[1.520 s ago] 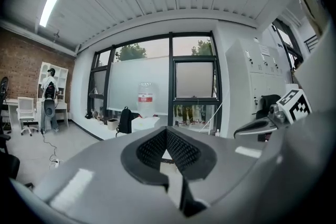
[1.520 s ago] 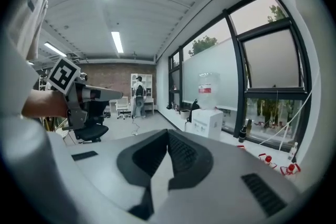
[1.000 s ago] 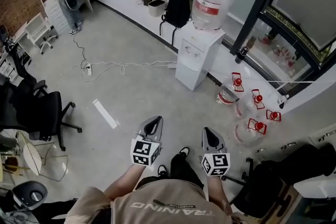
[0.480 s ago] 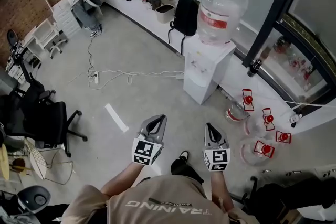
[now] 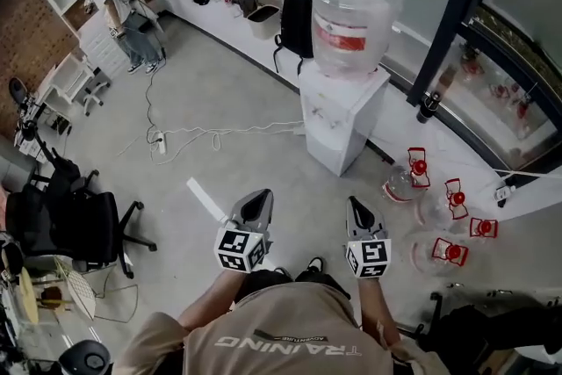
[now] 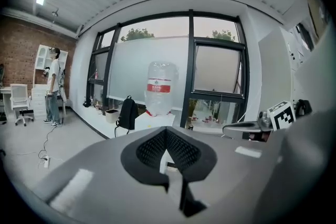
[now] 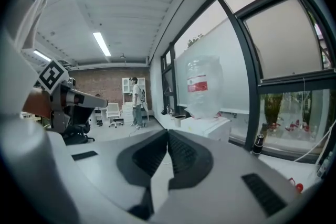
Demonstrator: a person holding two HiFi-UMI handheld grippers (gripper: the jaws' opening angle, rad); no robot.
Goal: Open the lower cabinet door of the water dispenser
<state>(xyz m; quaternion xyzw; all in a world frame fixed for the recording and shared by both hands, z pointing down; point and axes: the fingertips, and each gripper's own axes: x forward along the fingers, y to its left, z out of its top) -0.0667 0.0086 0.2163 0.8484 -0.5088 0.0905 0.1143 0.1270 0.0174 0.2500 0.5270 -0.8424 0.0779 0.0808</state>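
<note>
The white water dispenser (image 5: pixel 341 120), a clear red-labelled bottle (image 5: pixel 351 9) on top, stands by the window (image 5: pixel 518 48), well ahead of the left gripper (image 5: pixel 255 203) and right gripper (image 5: pixel 358 211). Both have their fingers (image 6: pixel 152 147) pressed together, empty. Its lower cabinet door (image 5: pixel 327 149) is indistinct from above (the grippers' bodies hide it in their own views).

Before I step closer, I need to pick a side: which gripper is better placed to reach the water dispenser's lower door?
Right, probably. The right gripper points almost straight at the water dispenser; the left gripper sits farther off to the side. Both are shut, empty.
</note>
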